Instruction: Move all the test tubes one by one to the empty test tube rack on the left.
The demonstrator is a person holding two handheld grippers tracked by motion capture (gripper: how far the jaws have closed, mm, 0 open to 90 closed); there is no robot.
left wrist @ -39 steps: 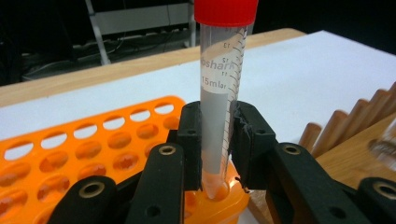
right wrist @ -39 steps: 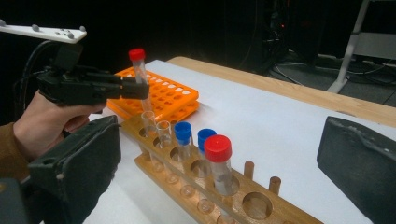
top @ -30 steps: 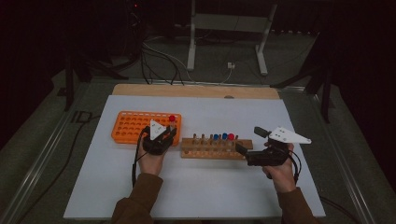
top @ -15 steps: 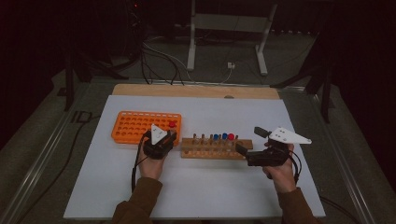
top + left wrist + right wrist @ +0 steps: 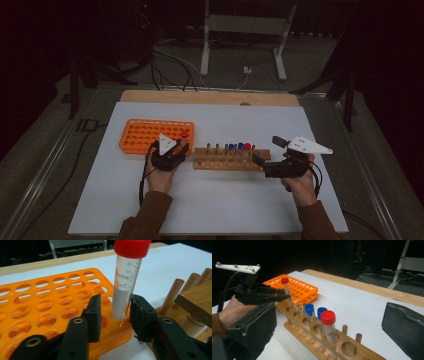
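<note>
A red-capped tube (image 5: 126,290) stands upright in a near-corner hole of the orange rack (image 5: 50,297). My left gripper (image 5: 116,312) straddles it, open: the right jaw is at the tube wall and a narrow gap shows at the left jaw. From above, that tube (image 5: 185,135) sits at the orange rack's (image 5: 145,135) right end, with the left gripper (image 5: 181,147) just in front of it. My right gripper (image 5: 266,150) is wide open with nothing in it, at the right end of the wooden rack (image 5: 225,159). That rack holds a red-capped tube (image 5: 328,322), two blue-capped ones (image 5: 309,310) and clear uncapped ones (image 5: 299,308).
Both racks rest on a white sheet (image 5: 210,210) over a wooden table (image 5: 210,97). Short wooden pegs (image 5: 344,330) stick up from the wooden rack. Cables (image 5: 175,62) and a metal stand (image 5: 240,30) lie on the floor beyond the table.
The red-capped tube has gone down into the orange rack's corner hole, and the left gripper came down with it. The right gripper has stayed where it was.
</note>
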